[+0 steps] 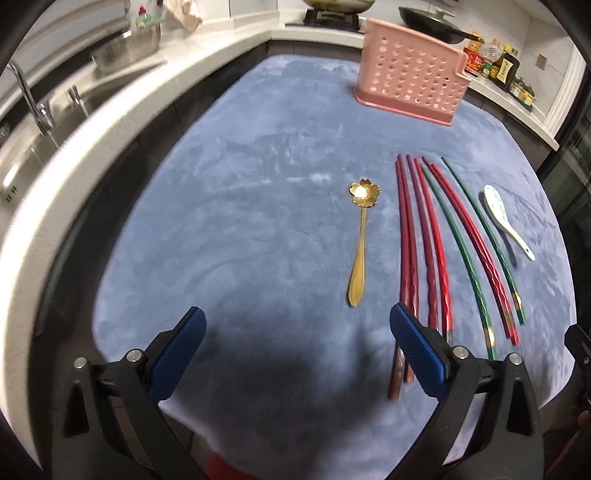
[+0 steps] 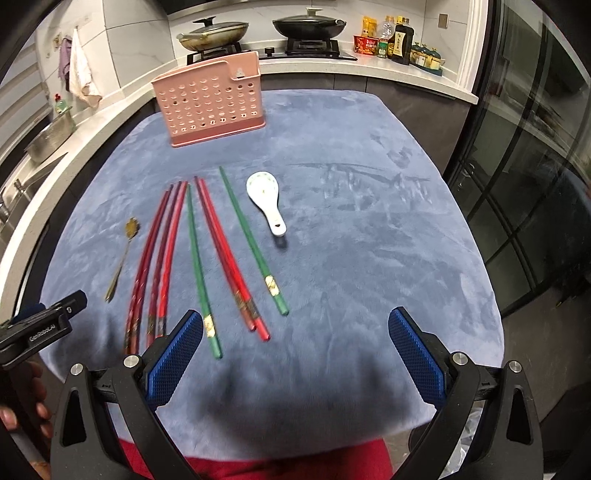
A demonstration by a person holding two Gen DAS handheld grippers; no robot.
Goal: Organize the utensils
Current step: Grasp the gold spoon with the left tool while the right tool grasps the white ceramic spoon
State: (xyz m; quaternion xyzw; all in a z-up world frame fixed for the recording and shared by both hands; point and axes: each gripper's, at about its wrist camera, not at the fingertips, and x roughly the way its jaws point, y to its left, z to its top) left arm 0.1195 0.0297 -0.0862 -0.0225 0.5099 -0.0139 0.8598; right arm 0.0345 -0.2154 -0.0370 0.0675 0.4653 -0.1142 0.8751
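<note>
On the blue cloth lie a gold flower-shaped spoon (image 1: pixel 360 236) (image 2: pixel 123 251), several red chopsticks (image 1: pixel 424 243) (image 2: pixel 162 258), two green chopsticks (image 1: pixel 461 251) (image 2: pixel 197 266) and a white ceramic spoon (image 1: pixel 504 219) (image 2: pixel 266 206). A pink perforated utensil holder (image 1: pixel 410 77) (image 2: pixel 212 99) stands upright at the far side. My left gripper (image 1: pixel 297 325) is open and empty above the near edge, left of the chopsticks. My right gripper (image 2: pixel 295 328) is open and empty, its left finger (image 2: pixel 177 354) over the chopsticks' near ends.
A steel sink with faucet (image 1: pixel 33 107) and a white counter (image 1: pixel 110 122) curve along the left. A stove with pans (image 2: pixel 258 33) and bottles (image 2: pixel 399 40) sit behind the holder. A dark glass door (image 2: pixel 535 184) stands at the right.
</note>
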